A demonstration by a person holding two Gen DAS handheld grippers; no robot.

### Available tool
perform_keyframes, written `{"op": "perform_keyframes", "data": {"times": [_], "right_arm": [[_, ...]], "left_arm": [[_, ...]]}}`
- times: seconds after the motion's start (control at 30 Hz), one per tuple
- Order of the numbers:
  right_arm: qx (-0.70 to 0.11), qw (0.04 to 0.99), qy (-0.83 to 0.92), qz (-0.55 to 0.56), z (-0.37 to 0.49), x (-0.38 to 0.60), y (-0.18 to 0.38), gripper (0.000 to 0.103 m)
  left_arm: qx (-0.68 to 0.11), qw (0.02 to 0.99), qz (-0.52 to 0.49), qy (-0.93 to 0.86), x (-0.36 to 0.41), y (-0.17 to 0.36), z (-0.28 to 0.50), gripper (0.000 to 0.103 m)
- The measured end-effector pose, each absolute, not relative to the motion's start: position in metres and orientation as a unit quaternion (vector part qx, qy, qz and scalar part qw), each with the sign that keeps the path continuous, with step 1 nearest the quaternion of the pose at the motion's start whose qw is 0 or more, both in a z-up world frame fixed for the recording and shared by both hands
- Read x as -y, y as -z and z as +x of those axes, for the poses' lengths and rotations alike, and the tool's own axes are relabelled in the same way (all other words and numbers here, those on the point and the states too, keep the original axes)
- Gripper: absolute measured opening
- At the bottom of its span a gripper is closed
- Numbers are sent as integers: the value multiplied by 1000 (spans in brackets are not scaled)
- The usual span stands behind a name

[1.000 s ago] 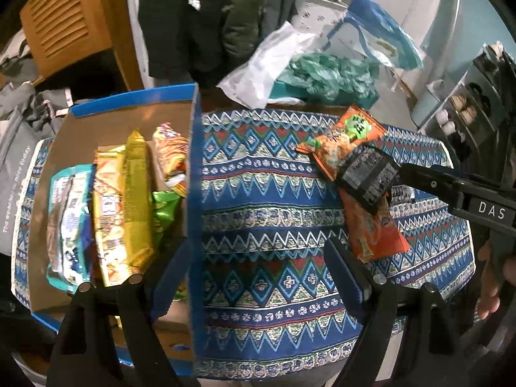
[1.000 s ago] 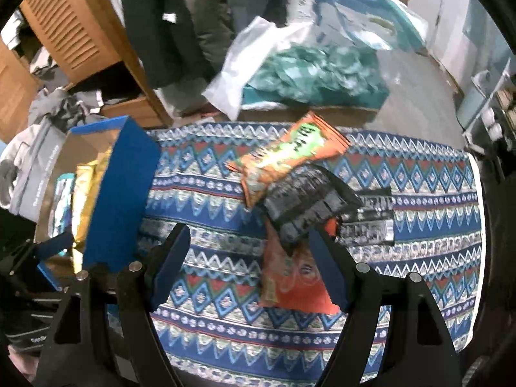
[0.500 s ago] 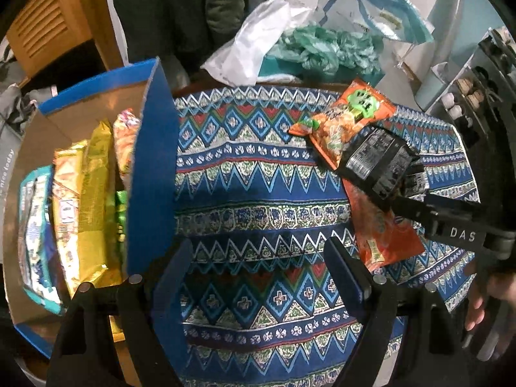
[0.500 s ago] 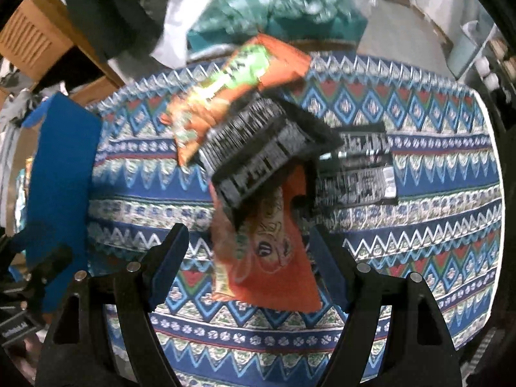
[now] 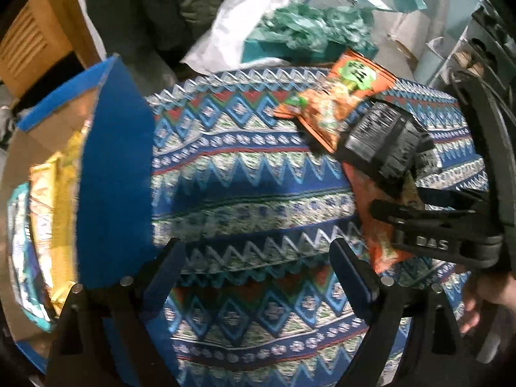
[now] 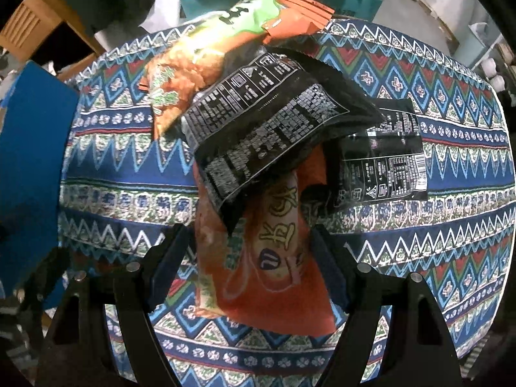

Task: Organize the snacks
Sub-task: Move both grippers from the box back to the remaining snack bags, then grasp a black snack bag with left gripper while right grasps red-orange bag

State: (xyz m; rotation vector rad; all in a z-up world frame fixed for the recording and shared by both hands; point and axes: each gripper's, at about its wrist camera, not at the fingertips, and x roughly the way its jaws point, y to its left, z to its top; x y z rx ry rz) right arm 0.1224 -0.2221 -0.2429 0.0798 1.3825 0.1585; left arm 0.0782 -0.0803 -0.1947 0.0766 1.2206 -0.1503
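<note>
A pile of snacks lies on the patterned tablecloth (image 6: 451, 193). An orange-red packet (image 6: 267, 258) lies lowest, and a black packet (image 6: 264, 129) rests across its top. Behind them is an orange packet with a green label (image 6: 225, 42), and a flat black packet (image 6: 383, 167) lies to the right. My right gripper (image 6: 248, 245) points down, open, its fingers straddling the orange-red packet's lower end. My left gripper (image 5: 258, 258) hangs over bare cloth with its jaws opening and nothing between them. The blue cardboard box (image 5: 113, 177) to its left holds yellow packets (image 5: 61, 209) and others.
Beyond the table's far edge lie a white plastic bag (image 5: 235, 22) and a teal bag (image 5: 306, 29). A wooden cabinet (image 5: 29, 42) stands at the back left and a shelf (image 5: 477, 45) at the right. A hand (image 5: 483, 293) holds the right gripper's handle.
Both grippers have come down toward the table. The left has shifted off the box to over the cloth. The right has closed in on the pile and now straddles the orange-red packet.
</note>
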Motion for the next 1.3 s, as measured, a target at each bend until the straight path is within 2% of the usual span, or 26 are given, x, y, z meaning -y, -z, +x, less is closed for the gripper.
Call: {"op": "perform_keyframes", "data": {"times": [0.27,0.3,0.33,0.4,0.73,0.87,0.9,0.97,1.3], "right_arm": [[-640,764,-76,33,123,222,257,77],[-640,763,-81,29,122,221,258,73],[-641,762,-84,27,121,221,258,65],[-647,756,-95,25,115,223,259,63],[-672,730,-126,-7,45,238,253,60],[-674,725,-137,-18,14,244,250,60],[-673,726,-138,-19,5,247,248,63],[-669,730,-135,-17,-6,257,244,76],[-662,740,-118,34,-44,316,215,77]], "left_arm": [[-585,806,57,76,90,207,76,91],[-587,804,57,76,90,207,76,91],[-588,803,56,76,89,208,76,91],[-591,801,55,76,88,208,76,91],[-594,798,50,89,94,201,69,91],[-594,796,55,105,106,196,64,91],[-593,795,56,110,108,195,63,91],[-593,794,59,121,117,193,62,91],[-606,774,13,183,152,192,78,93]]}}
